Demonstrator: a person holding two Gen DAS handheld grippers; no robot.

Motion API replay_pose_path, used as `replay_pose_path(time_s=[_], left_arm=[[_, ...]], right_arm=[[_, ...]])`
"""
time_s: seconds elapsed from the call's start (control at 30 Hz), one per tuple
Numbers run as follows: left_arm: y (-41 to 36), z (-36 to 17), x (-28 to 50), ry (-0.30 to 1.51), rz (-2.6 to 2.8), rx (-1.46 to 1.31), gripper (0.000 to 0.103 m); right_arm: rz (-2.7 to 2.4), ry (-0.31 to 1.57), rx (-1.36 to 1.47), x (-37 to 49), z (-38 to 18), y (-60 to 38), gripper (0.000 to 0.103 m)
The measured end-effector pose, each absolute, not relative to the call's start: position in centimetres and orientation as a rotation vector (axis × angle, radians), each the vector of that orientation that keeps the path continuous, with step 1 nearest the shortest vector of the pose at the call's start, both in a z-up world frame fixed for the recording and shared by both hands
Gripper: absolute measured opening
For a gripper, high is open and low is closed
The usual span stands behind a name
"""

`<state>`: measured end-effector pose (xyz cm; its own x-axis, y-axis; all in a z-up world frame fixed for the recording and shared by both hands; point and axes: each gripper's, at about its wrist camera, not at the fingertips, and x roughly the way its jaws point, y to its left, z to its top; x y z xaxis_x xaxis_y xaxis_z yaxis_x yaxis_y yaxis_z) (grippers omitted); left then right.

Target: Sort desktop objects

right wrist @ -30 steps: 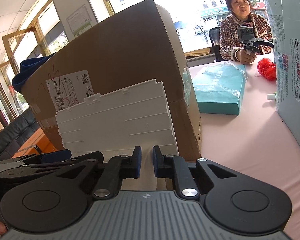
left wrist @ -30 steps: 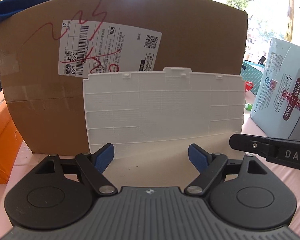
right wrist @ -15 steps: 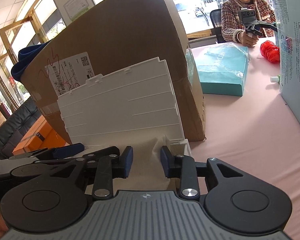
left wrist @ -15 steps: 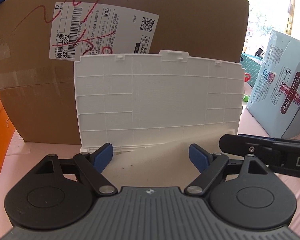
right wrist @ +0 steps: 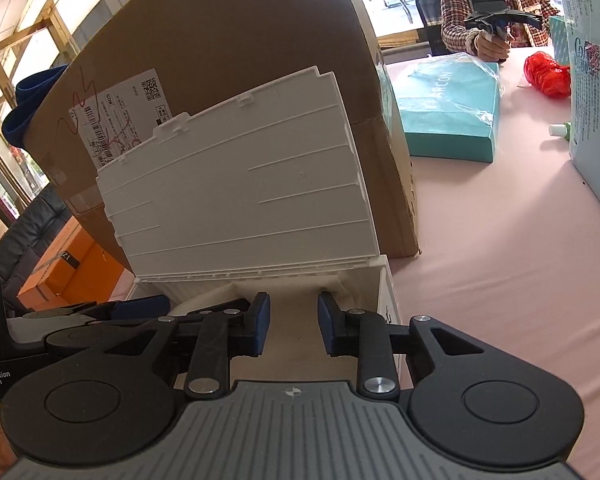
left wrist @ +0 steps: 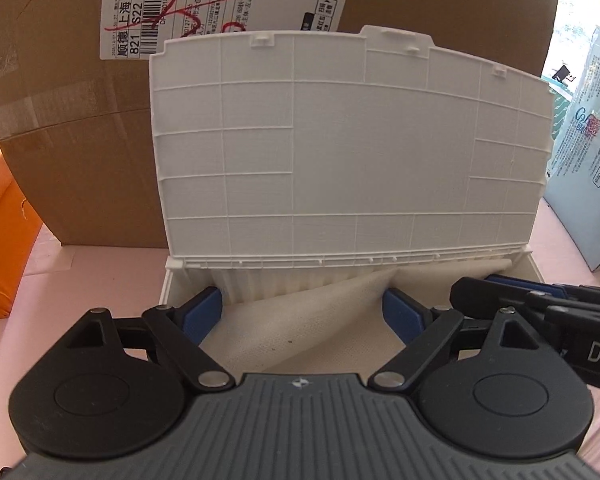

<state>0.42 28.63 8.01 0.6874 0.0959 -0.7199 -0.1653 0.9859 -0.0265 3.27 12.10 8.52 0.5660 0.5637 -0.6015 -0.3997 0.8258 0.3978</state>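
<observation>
A white plastic box stands on the pink table with its ribbed lid raised upright against a cardboard carton. A cream cloth lies crumpled inside the box. My left gripper is open just above the cloth, with nothing between its blue pads. My right gripper is open too, hovering over the same cloth near the box's right wall. In the right wrist view the lid leans back and my left gripper shows at the lower left. My right gripper reaches in from the right of the left wrist view.
A big cardboard carton with a shipping label stands right behind the box. An orange box sits to the left and a pale blue package to the right. Across the table are a teal box, a red bag and a person holding another gripper.
My right gripper's fingers have spread from nearly shut to open. Both grippers have moved forward and down towards the box, so its inside and the cloth now show.
</observation>
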Motion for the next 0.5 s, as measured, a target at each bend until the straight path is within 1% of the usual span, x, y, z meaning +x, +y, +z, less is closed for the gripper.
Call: replay_pose_path(time_s=[0.1, 0.17, 0.23, 0.27, 0.3, 0.33, 0.4, 0.43, 0.47, 0.5], left_arm=[[28.8, 8.2, 0.4, 0.804, 0.144, -0.101, 0.087], [29.2, 8.6, 0.1, 0.798, 0.135, -0.136, 0.087], [29.8, 9.2, -0.2, 0.778, 0.122, -0.193, 0.087], [30.2, 9.6, -0.4, 0.765, 0.115, -0.223, 0.087], [30.6, 9.9, -0.5, 0.749, 0.110, -0.259, 0.090], [31.0, 10.1, -0.8, 0.735, 0.109, -0.284, 0.091], [31.3, 10.5, -1.1, 0.715, 0.106, -0.303, 0.091], [31.4, 10.6, -1.2, 0.707, 0.105, -0.306, 0.091], [31.3, 10.6, -1.2, 0.703, 0.099, -0.303, 0.091], [31.2, 10.6, -1.2, 0.700, 0.094, -0.299, 0.091]], right_arm=[[0.571, 0.790, 0.223, 3.4, 8.5, 12.2, 0.025], [0.576, 0.787, 0.230, 3.4, 8.6, 12.1, 0.027], [0.591, 0.771, 0.257, 3.4, 8.7, 11.8, 0.038], [0.599, 0.763, 0.271, 3.3, 8.8, 11.6, 0.046], [0.606, 0.755, 0.285, 3.3, 8.8, 11.5, 0.059], [0.614, 0.747, 0.298, 3.3, 8.9, 11.3, 0.063], [0.629, 0.730, 0.325, 3.2, 9.0, 11.0, 0.077], [0.636, 0.722, 0.338, 3.2, 9.1, 10.8, 0.081], [0.644, 0.714, 0.352, 3.1, 9.1, 10.6, 0.088], [0.651, 0.705, 0.365, 3.1, 9.2, 10.5, 0.088]])
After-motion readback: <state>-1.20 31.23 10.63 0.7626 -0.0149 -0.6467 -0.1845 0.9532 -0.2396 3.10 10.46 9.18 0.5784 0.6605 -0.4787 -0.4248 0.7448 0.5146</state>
